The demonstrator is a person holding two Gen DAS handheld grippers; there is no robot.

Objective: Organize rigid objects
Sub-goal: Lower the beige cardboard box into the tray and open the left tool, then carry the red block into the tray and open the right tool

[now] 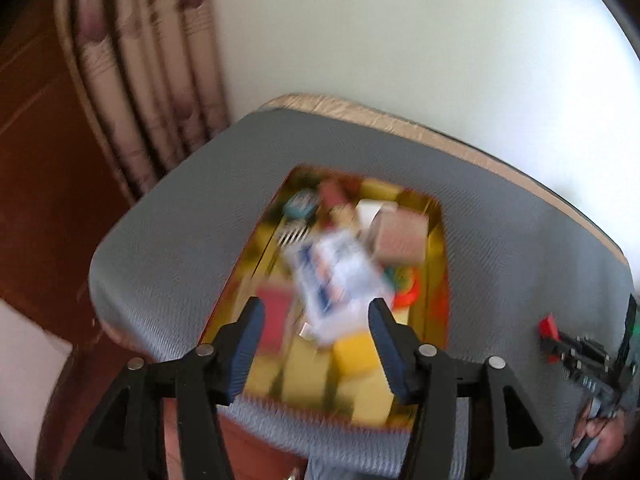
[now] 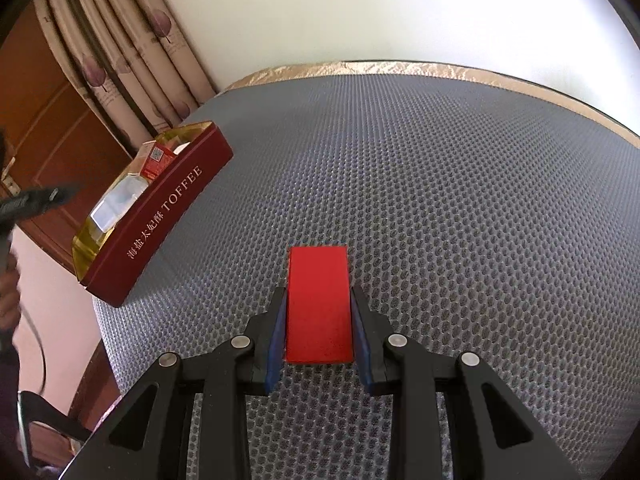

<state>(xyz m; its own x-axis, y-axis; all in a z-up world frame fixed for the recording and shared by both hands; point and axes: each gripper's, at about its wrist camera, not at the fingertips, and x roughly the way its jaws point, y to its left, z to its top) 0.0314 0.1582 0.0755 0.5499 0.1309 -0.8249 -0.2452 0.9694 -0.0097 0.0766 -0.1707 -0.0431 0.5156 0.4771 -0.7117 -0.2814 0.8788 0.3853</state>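
A flat red block lies on the grey mesh mat, pinched along its long sides between the blue pads of the right gripper; whether it is lifted clear of the mat or resting on it cannot be told. To the left, near the mat's edge, stands the maroon TOFFEE tin, its gold-lined interior already crowded with small boxes. The left wrist view, heavily blurred, looks down into that tin: a white-and-blue packet, a pinkish box, a yellow block and other items too smeared to name. The left gripper hangs above the tin's near end with its fingers spread wide and nothing between them. The step in hand appears to be the grasp of the red block for transfer to the tin. The next move likely calls for a lift, a carry leftward, and a release into whatever free space remains, with care not to collide with the left gripper.
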